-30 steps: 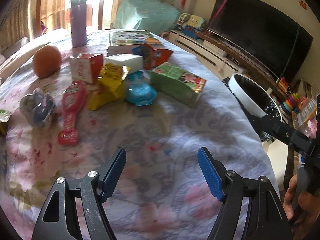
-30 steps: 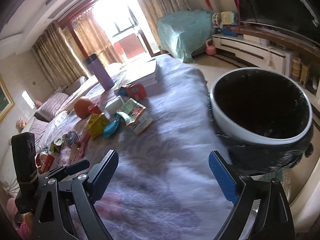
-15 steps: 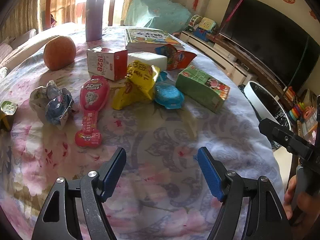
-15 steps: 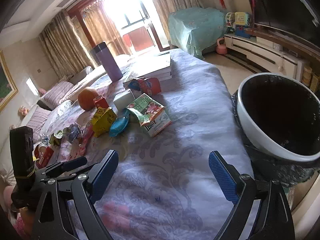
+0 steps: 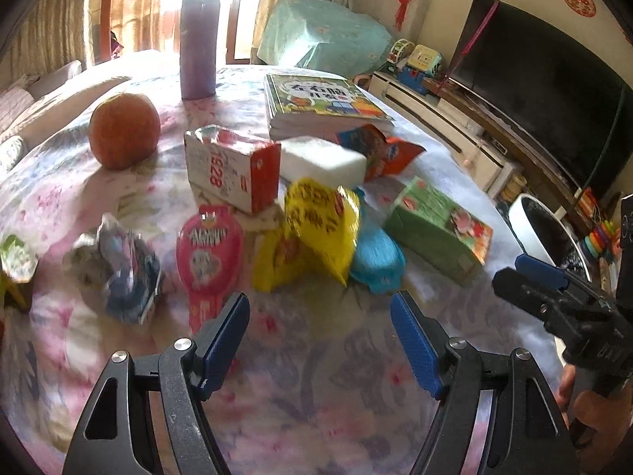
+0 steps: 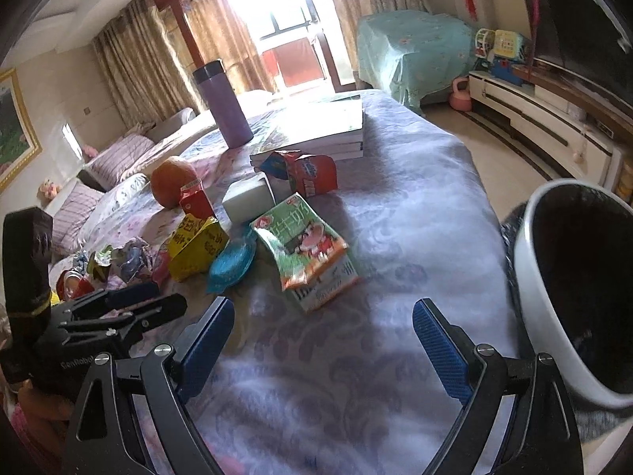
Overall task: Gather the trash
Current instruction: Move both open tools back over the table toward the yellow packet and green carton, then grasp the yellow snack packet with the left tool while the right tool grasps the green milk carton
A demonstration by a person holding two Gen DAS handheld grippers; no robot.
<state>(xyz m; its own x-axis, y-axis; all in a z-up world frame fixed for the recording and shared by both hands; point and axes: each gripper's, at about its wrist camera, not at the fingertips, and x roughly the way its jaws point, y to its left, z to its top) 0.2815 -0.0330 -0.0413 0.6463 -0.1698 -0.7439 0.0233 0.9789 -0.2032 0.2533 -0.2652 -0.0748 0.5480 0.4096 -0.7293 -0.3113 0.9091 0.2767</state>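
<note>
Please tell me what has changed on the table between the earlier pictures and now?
Both tongs, left and right, came closer to the trash pile; the green carton and yellow wrapper look larger. The bin slid toward the right edge. Nothing was gripped or released; both tongs stay open and the items lie unmoved.

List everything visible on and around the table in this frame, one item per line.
Table: one, floral cloth.
Orange: one, far left.
Flask: one, purple, far edge.
Books: a stack, green cover, beside flask.
Red-white box: one, centre.
White block: one, behind yellow wrapper.
Yellow wrapper: one, centre.
Blue wrapper: one, beside yellow.
Green carton: one, right.
Pink packet: one, left of yellow.
Crumpled wrapper: one, left.
Bin: one, white, past the table's right edge.
Left gripper: open, empty.
Right gripper: open, empty.
</note>
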